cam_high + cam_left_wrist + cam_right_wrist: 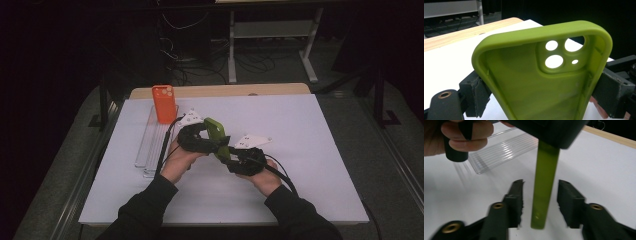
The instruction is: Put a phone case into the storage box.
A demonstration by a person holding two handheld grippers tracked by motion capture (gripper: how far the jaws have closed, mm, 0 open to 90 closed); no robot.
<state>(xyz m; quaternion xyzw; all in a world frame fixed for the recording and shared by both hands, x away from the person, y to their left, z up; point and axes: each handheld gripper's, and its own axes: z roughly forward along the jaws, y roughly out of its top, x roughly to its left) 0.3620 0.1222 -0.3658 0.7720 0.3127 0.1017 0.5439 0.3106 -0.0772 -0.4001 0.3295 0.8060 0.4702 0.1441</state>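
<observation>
Tongs on the left (541, 87) clamp the green phone case (544, 75) by its side walls, holding it upright above the counter (300, 150). Right tongs (540, 202) stand released, the case's edge between their pads, untouched. Risk, I judge: soft walls could buckle and slip out, dropping the case. The case's lower end is cut off in the left gripper view.

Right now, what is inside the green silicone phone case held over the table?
Nothing: the green silicone phone case is an empty shell, white table showing through its camera holes. Its lower end is out of frame, so unseen.
</observation>
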